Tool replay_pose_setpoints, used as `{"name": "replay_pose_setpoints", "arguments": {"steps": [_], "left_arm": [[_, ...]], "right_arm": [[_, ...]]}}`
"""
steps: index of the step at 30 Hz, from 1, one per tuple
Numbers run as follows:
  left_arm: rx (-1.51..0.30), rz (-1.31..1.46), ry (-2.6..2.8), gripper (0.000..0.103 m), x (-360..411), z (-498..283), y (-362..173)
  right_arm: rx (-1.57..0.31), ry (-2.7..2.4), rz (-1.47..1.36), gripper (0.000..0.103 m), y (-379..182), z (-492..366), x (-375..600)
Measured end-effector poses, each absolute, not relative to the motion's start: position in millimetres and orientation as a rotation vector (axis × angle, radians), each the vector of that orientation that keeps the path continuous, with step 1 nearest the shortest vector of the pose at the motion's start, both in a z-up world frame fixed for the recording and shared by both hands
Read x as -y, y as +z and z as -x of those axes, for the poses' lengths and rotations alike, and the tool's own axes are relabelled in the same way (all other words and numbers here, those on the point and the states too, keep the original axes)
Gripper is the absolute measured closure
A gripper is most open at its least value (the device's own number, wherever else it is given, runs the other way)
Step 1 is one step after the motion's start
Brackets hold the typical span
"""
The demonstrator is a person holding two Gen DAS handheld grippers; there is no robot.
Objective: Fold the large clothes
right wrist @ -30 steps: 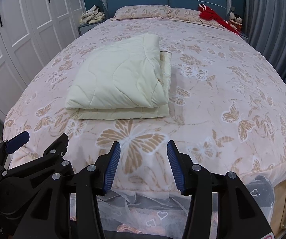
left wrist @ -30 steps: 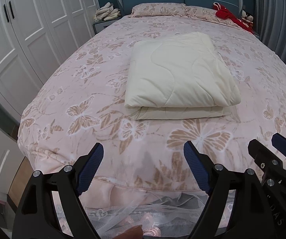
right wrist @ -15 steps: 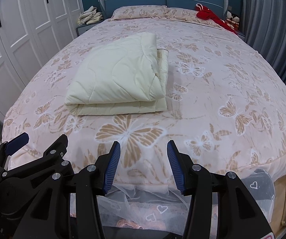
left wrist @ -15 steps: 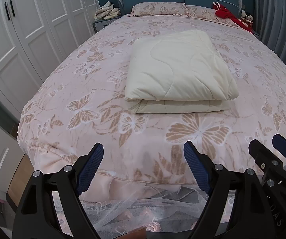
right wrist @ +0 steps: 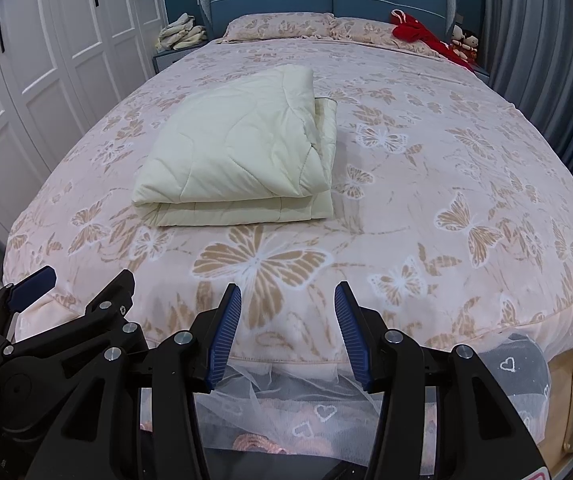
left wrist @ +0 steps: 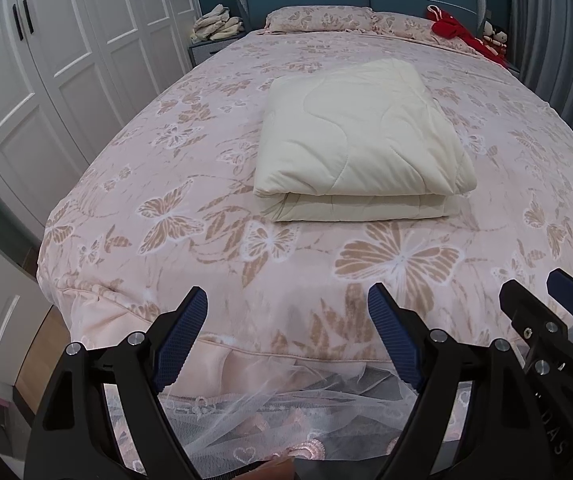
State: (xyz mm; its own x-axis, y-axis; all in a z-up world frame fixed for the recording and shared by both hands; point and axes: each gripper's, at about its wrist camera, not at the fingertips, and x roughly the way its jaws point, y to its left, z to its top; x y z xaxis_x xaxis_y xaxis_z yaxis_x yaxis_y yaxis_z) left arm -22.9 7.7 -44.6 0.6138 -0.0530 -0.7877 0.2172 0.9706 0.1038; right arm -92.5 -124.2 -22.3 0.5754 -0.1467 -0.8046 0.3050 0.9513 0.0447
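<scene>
A cream quilted blanket (left wrist: pixel 360 142) lies folded into a thick rectangle on the middle of the bed; it also shows in the right wrist view (right wrist: pixel 242 150). My left gripper (left wrist: pixel 288 300) is open and empty, held off the foot of the bed, well short of the blanket. My right gripper (right wrist: pixel 288 294) is open and empty, also at the foot of the bed. The right gripper shows at the right edge of the left wrist view (left wrist: pixel 542 320); the left gripper shows at the left of the right wrist view (right wrist: pixel 70 304).
The bed (left wrist: pixel 206 184) has a pink butterfly cover with a lace skirt (left wrist: pixel 246 400) at its foot. White wardrobes (left wrist: pixel 66 60) stand left, grey curtains (right wrist: pixel 546 60) right. Pillows (right wrist: pixel 282 24), a red garment (right wrist: pixel 422 36) and a nightstand pile (left wrist: pixel 216 24) sit at the far end.
Both grippers have drawn back from the bed and dropped a little; the blanket looks farther away. Neither gripper's opening has changed.
</scene>
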Motion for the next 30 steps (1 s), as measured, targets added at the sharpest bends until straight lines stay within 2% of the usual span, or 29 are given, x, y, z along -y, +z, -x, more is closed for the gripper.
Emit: {"name": "replay_pose_setpoints", "arguments": {"steps": [30], "left_arm": [[-0.891, -0.193, -0.157, 0.023, -13.2, 32.1, -44.5]], "right_arm": [[-0.914, -0.276, -0.168, 0.055, -21.7, 101.7, 119.1]]}}
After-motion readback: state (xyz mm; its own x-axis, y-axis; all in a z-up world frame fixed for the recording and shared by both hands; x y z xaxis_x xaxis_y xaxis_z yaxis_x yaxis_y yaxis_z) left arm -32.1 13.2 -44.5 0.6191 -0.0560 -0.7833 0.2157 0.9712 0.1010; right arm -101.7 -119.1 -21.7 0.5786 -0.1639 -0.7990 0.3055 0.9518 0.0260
